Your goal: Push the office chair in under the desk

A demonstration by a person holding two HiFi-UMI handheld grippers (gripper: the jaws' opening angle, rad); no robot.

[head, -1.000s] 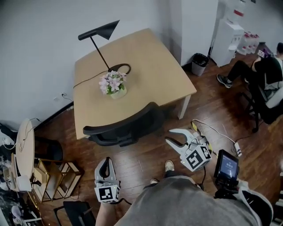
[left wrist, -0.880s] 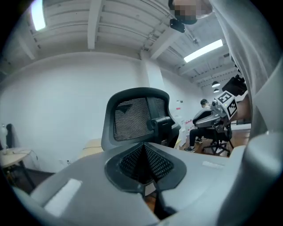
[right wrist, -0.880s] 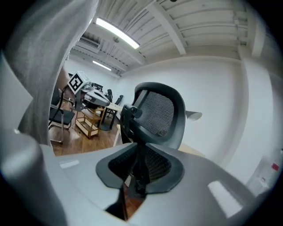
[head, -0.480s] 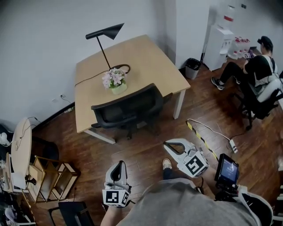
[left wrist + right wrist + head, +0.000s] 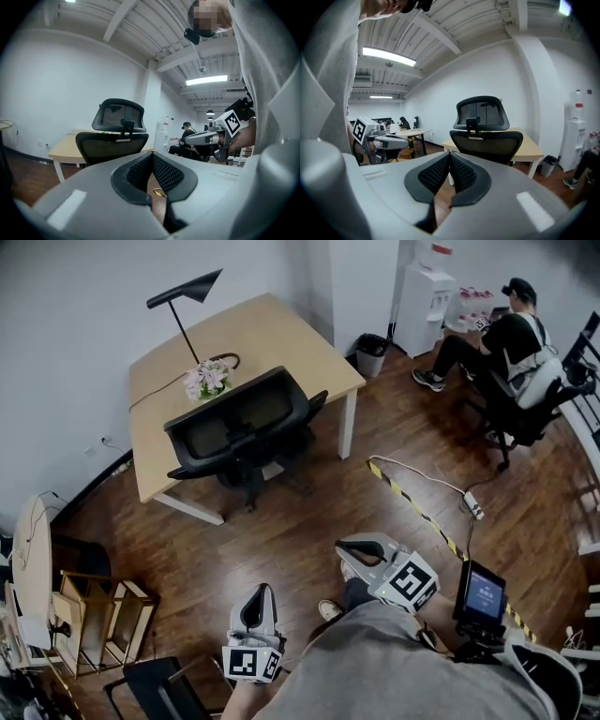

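So the office chair [image 5: 246, 427] sits right at the front edge of the bench [image 5: 291, 329], backrest facing us. We're holding the left gripper [image 5: 262, 591] and right gripper [image 5: 345, 547] well apart from it, both sets of jaws pressed together on nothing.

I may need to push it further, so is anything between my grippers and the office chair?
Nothing visible: only bare floor lies between the left gripper, the right gripper and the office chair. The taped cable lies further right.
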